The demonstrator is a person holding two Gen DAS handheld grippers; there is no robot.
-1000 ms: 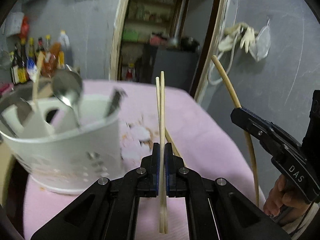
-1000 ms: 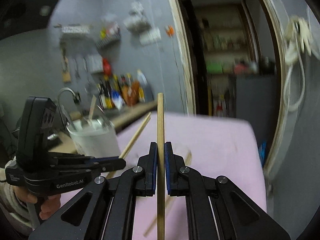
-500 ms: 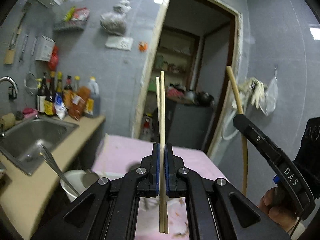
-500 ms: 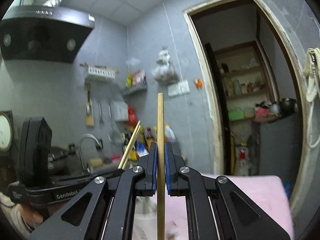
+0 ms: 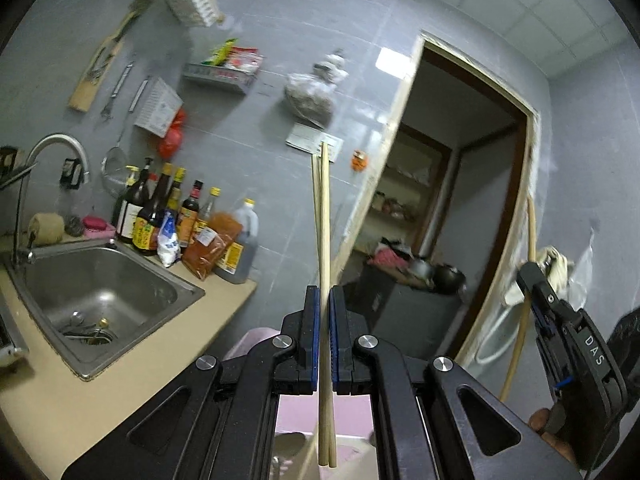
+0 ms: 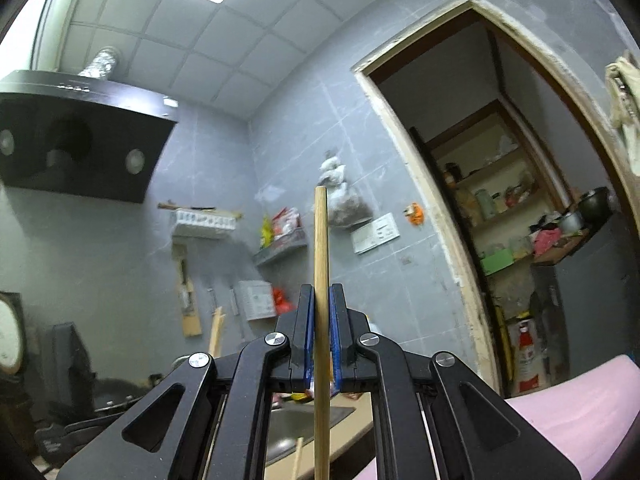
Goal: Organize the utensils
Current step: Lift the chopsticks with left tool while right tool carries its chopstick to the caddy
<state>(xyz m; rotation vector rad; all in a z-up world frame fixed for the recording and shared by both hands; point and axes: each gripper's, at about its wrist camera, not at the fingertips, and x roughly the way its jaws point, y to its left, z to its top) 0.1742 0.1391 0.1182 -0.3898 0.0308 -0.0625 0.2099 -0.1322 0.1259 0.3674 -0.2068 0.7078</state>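
My left gripper (image 5: 325, 294) is shut on a pair of thin pale chopsticks (image 5: 323, 216), which stand upright between its blue pads. Their lower ends hang over the white utensil holder (image 5: 352, 450), only its rim showing at the bottom edge. My right gripper (image 6: 321, 292) is shut on a single thicker wooden chopstick (image 6: 321, 240), also upright. The left wrist view shows that gripper (image 5: 530, 278) at the right with its chopstick (image 5: 520, 336) and a hand (image 5: 550, 428) below. The pale pair (image 6: 216, 332) shows blurred at the lower left of the right wrist view.
A steel sink (image 5: 96, 292) is set in the beige counter (image 5: 80, 396) to the left, with sauce bottles (image 5: 180, 216) behind it. The pink table (image 6: 580, 400) lies low and right. A range hood (image 6: 72, 152) hangs at upper left, and an open doorway (image 5: 440, 208) is ahead.
Both grippers have risen and tipped upward, so the table and white holder slid to the bottom of the views while wall, sink and ceiling came in. Both grips are unchanged.
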